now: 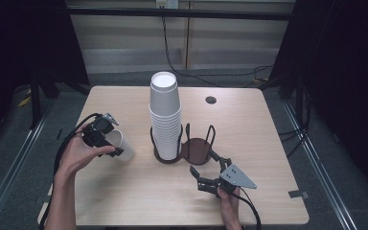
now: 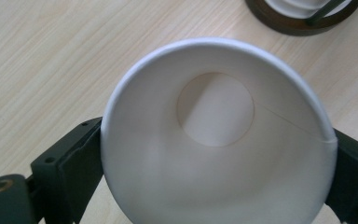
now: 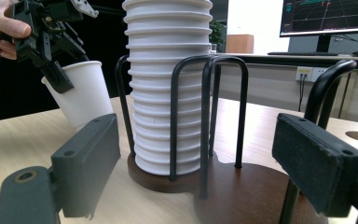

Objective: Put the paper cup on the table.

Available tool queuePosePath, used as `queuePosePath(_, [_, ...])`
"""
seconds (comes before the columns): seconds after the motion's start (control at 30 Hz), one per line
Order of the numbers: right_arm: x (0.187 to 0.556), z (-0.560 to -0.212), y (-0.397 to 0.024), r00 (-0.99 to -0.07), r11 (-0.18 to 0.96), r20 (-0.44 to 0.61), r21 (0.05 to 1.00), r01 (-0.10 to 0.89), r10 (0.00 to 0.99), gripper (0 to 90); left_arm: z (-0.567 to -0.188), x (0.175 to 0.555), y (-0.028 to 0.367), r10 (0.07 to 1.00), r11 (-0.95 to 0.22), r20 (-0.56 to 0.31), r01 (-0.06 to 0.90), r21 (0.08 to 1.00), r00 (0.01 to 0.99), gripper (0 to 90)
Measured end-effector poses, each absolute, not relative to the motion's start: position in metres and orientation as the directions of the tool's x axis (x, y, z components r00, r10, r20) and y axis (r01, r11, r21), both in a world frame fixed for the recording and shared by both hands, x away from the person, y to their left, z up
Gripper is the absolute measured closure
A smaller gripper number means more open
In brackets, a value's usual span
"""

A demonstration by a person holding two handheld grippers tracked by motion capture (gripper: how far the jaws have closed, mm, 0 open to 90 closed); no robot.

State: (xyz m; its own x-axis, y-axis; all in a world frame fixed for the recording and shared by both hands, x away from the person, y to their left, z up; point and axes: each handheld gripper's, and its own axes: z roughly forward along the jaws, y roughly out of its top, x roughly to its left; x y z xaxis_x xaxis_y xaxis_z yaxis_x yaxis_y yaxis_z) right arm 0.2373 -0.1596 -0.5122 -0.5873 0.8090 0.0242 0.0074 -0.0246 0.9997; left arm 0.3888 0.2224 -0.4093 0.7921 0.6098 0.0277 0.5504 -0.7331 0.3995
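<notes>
Thing in hand: a single white paper cup (image 1: 122, 144), tilted, is sitting between the jaws of the left gripper (image 1: 106, 142) at the left side of the pale wooden table (image 1: 124, 201), its base down near the tabletop.
Left tongs: the jaws are flanking the cup's rim on both sides in the left gripper view (image 2: 216, 135); the rim is staying round, and I cannot tell whether the pads are pressing or merely touching.
Right tongs: the right gripper (image 1: 206, 178) is standing wide open with nothing between its jaws, facing the dark brown wire-looped cup holder (image 1: 196, 149) from just beside it.
Neighbours: a tall stack of white paper cups (image 1: 165, 120) is filling the holder's left ring; the right ring is standing vacant.
Handling, as I judge it: the cup is looking very light and thin-walled, easy to crush and easy to tip.
Where to hold: the rolled rim is seeming the stiffest part, so a gentle pinch across it is suiting best.
Risk: squeezing mid-wall is likely denting the paper.
</notes>
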Motion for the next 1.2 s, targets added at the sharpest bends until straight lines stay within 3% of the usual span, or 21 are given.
queuePosePath(0.6, [0.237,-0.512,-0.159,-0.581,-0.021,0.024,1.000,0.012,0.814,13.2,-0.423,0.394,0.203,0.592,-0.758,0.095,0.513,0.402,0.801,4.2])
queuePosePath(1.07, [0.237,-0.512,-0.159,-0.569,-0.020,0.024,1.000,0.014,0.822,13.2,-0.438,0.394,0.206,0.592,-0.716,0.007,0.523,0.462,0.806,2.3])
queuePosePath(1.2, [0.237,-0.512,-0.159,-0.569,-0.021,0.025,1.000,0.015,0.822,13.1,-0.443,0.392,0.206,0.597,-0.721,0.030,0.520,0.458,0.802,5.8])
